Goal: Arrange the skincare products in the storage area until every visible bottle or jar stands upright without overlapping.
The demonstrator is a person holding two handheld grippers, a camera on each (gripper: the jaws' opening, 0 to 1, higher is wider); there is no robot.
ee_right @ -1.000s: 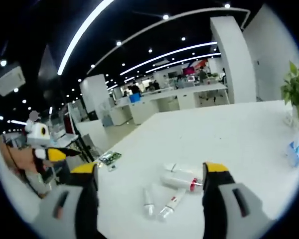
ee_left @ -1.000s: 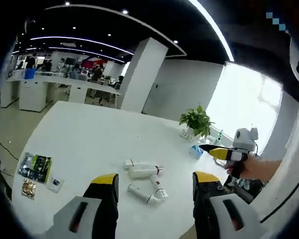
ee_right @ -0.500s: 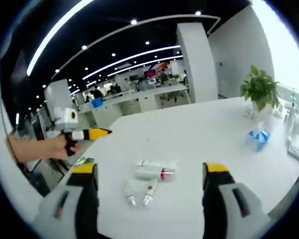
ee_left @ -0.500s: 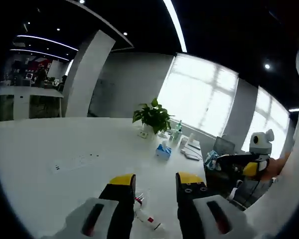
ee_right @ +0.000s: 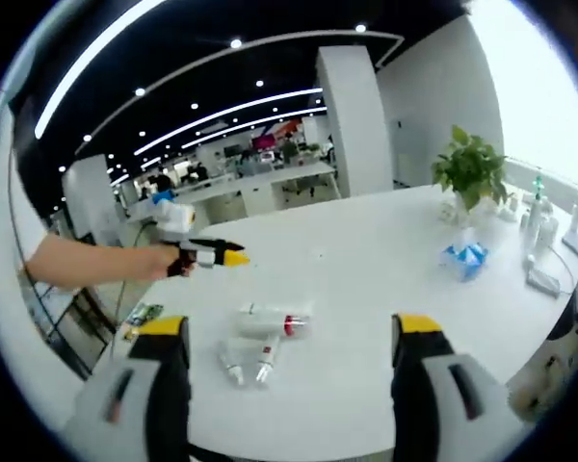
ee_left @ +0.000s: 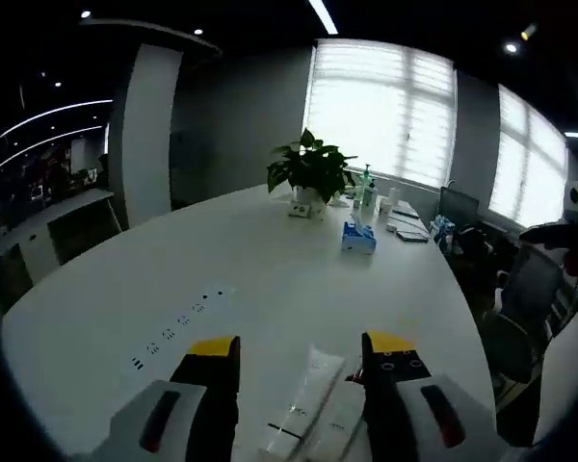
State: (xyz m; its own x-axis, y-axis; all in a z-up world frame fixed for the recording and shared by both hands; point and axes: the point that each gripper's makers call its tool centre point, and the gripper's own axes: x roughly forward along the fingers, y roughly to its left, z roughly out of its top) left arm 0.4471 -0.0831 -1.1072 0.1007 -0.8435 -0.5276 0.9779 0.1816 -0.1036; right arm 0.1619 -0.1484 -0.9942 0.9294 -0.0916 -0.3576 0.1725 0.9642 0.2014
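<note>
Left gripper point(ee_left: 301, 348) is hovering jaws apart over the tubes point(ee_left: 313, 409), lying flat near the desk's point(ee_left: 270, 260) front edge. Right gripper point(ee_right: 287, 332) is spread too, empty. Light, slippery plastic probably; grip mid-body.

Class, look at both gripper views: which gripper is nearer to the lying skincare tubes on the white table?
Left. The left gripper hovers just over the skincare tubes, which lie between its jaws in the left gripper view. The right gripper is further back, with white table between.
</note>
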